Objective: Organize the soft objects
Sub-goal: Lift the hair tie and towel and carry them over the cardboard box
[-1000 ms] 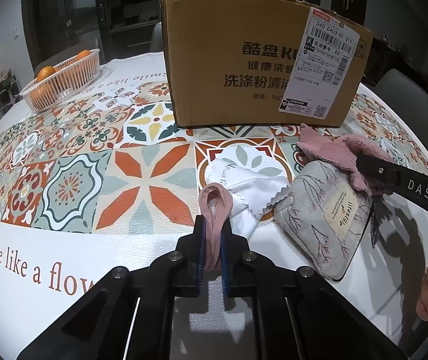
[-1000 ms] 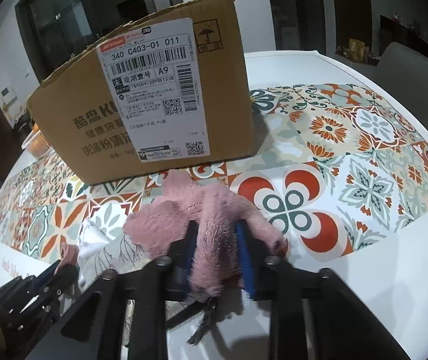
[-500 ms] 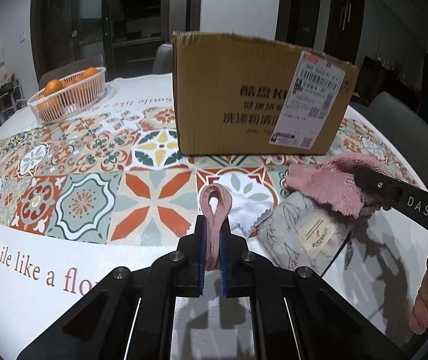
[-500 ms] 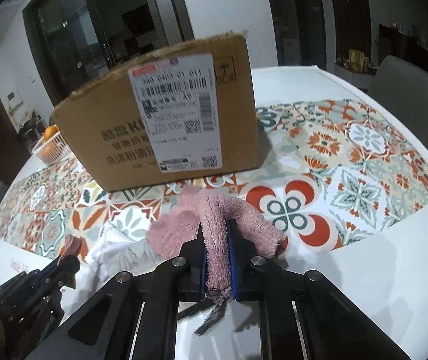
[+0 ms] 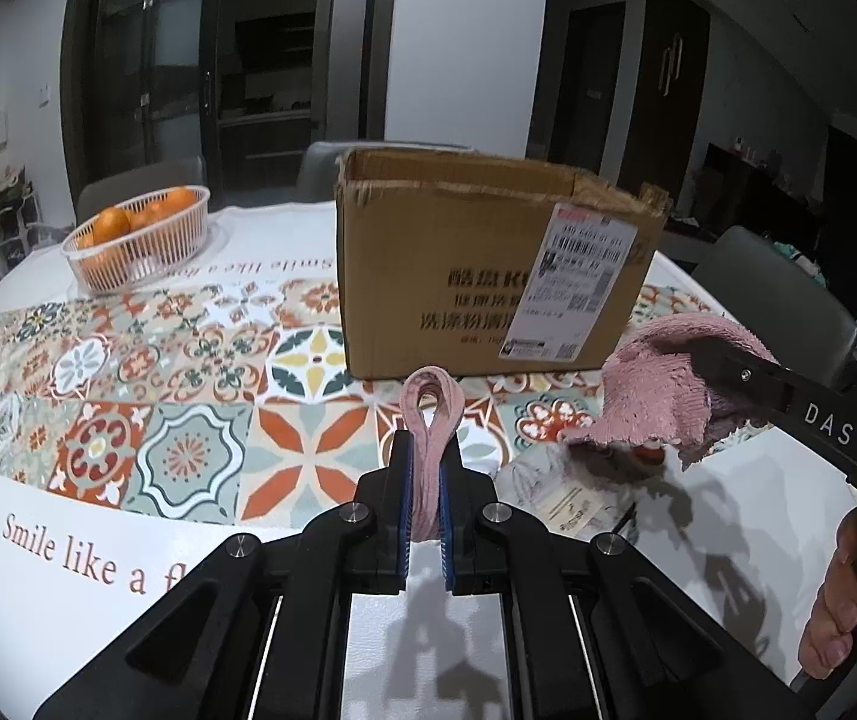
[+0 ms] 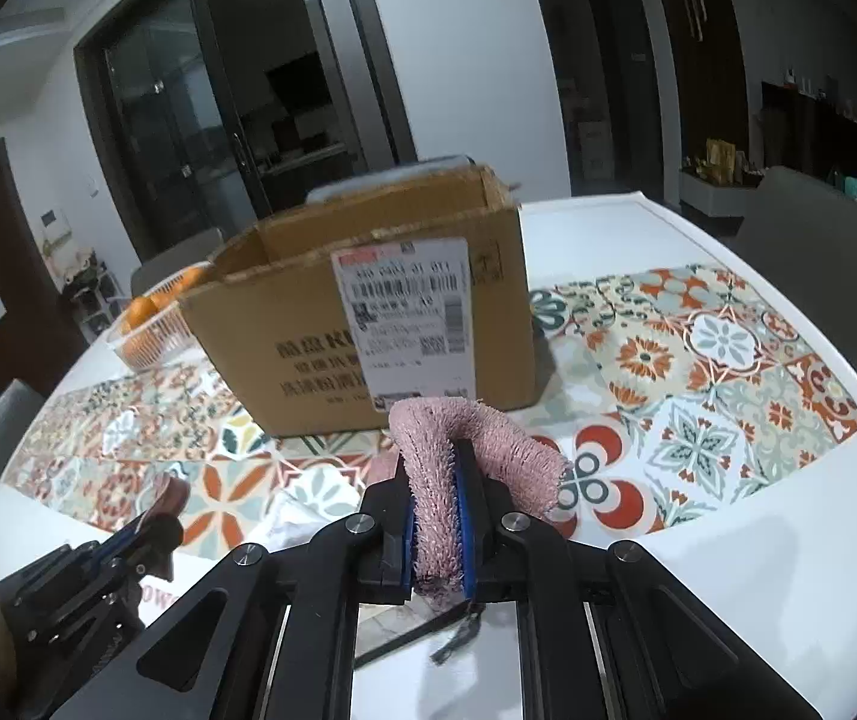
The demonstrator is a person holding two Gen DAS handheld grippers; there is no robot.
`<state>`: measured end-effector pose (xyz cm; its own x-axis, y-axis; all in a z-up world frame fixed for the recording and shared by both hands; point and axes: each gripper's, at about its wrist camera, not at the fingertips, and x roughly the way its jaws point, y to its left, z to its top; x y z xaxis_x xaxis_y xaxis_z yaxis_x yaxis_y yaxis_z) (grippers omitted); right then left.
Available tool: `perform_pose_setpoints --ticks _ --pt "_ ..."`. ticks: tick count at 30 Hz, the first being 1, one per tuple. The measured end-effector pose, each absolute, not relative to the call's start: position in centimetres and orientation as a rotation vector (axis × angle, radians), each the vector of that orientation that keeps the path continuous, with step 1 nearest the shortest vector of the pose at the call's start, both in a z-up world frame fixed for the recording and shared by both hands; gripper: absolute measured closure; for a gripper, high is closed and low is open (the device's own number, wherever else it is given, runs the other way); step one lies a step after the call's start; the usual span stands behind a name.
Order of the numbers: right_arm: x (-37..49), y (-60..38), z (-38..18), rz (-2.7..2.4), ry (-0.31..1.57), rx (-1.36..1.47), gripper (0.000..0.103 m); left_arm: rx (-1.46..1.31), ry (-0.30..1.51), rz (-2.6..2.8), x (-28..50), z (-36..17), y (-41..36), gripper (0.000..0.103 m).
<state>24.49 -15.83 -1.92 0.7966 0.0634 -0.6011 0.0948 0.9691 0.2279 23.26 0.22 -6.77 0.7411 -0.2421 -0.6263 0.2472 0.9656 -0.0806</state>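
Left wrist view looks down its own fingers at the left gripper point(image 5: 425, 474), whose blue pads are pressed together on a folded pink band point(image 5: 430, 414); the loop of it pokes up past the fingertips, and the lower end disappears between the pads, so I cannot tell how long it is. Off to the right in that view the right gripper point(image 5: 704, 360) comes in from the side, raised above the tabletop point(image 5: 68, 570), clamped on a fuzzy pink cloth point(image 5: 650, 408) that droops over its black finger; part of a hand point(image 5: 848, 594) shows at the frame edge, cut off by the lens rim. Under the hanging cloth lies a grey patterned pouch point(image 5: 554, 492) with a pale label, mostly shaded and partly hidden, and its print is too blurred to read. Beside it a bit of white cloth point(image 5: 482, 450) peeks out behind the left fingers. Right wrist view shows the same pink cloth arched over the closed pads, one end falling to the right, with a dark thread dangling below. An open cardboard box point(image 5: 488, 276) stands beyond both grippers on the tiled pattern, its inside barely visible. A white basket of oranges point(image 5: 140, 240) sits far left, well apart.
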Motion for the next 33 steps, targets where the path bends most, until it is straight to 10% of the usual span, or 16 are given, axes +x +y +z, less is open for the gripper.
perform_pose_setpoints --ticks 33 --pt "22.2 -15.3 7.9 0.027 0.388 0.229 0.091 0.053 0.379 -0.344 22.8 4.6 -0.9 0.094"
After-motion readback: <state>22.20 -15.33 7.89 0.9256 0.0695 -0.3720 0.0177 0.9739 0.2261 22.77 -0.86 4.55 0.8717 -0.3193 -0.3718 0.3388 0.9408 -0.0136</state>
